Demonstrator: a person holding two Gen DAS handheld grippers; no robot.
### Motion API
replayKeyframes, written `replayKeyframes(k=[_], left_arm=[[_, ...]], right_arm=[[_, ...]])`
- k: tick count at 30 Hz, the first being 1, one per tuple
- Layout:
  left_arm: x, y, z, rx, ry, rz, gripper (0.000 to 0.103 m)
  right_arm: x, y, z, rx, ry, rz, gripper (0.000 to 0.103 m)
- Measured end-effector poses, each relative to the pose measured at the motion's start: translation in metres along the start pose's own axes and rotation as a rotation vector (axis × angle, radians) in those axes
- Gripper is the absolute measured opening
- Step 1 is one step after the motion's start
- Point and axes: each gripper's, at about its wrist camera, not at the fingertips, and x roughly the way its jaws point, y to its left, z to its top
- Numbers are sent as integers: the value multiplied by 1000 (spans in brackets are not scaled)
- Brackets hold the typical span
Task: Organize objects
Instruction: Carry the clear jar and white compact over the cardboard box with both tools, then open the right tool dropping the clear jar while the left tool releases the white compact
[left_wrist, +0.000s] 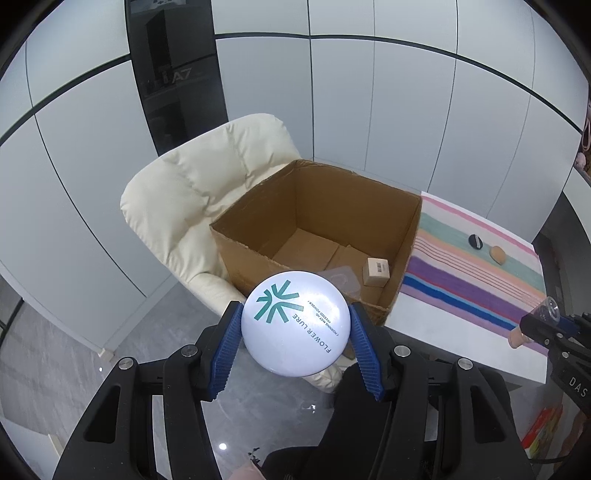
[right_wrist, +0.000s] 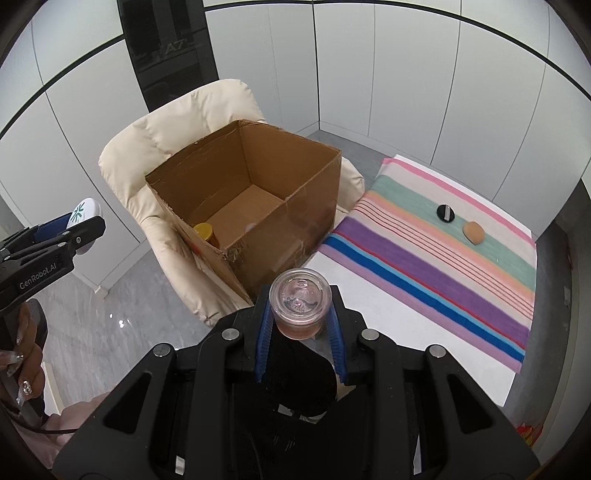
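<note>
My left gripper (left_wrist: 295, 328) is shut on a round white compact (left_wrist: 295, 326) printed "FLOWER LURE", held just in front of the open cardboard box (left_wrist: 410, 236). My right gripper (right_wrist: 300, 308) is shut on a small clear glass bottle (right_wrist: 299, 301) with pinkish contents, held near the box's front corner (right_wrist: 243, 258). The box holds a small tan carton (left_wrist: 376, 271), a clear plastic piece (left_wrist: 343, 278) and a yellow-lidded jar (right_wrist: 204, 232). A black round item (right_wrist: 445, 213) and a tan sponge (right_wrist: 474, 232) lie on the striped cloth (right_wrist: 424, 266).
The box sits on a cream padded armchair (left_wrist: 192, 192), left of a white table (right_wrist: 369, 306) with the striped cloth. White wall panels stand behind. A hand holding the left gripper shows in the right wrist view (right_wrist: 26, 354). Grey floor lies below.
</note>
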Motion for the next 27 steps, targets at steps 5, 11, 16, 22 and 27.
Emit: replayKeyframes(k=[5,11,16,22,27], left_arm=[[12,4,9,13,-4,6,58],[39,2,33,35,-18,12,58],[70,3,64,24,-21,2,58],[113,6,108,4,-44,2,59],[161,10,132,-24,-17,19,59]], right_arm=[[13,5,11,-14,7,2,29],[40,16,37,-56,4,1,29],[74,31,71,-106,-3,10,29],[119,45,117,-144,-6,32,29],[155,48,151,-139,8,62,29]])
